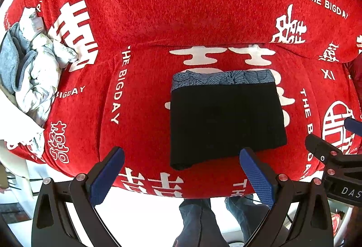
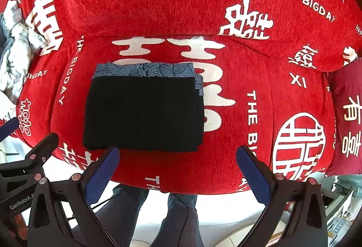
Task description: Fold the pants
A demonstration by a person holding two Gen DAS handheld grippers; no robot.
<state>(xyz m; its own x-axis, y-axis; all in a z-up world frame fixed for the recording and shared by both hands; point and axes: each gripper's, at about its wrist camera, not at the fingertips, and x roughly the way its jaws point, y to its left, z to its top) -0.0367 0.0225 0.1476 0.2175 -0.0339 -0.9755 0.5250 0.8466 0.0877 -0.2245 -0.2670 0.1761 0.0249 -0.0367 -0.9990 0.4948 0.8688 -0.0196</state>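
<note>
Folded black pants (image 1: 226,120) lie as a flat rectangle on the seat of a sofa draped in a red cover (image 1: 181,20). They rest on a folded blue patterned garment (image 1: 224,78) that shows along their far edge. The pants (image 2: 144,113) and the blue garment (image 2: 144,70) also show in the right wrist view. My left gripper (image 1: 183,156) is open and empty, held above the sofa's front edge near the pants' near edge. My right gripper (image 2: 178,156) is open and empty, just in front of the pants' near right corner. The right gripper (image 1: 334,156) also shows in the left view.
A heap of grey and white clothes (image 1: 34,61) lies on the sofa's left end. A dark red cushion (image 2: 348,115) sits at the right end. The person's legs (image 2: 176,219) stand on a white floor in front of the sofa.
</note>
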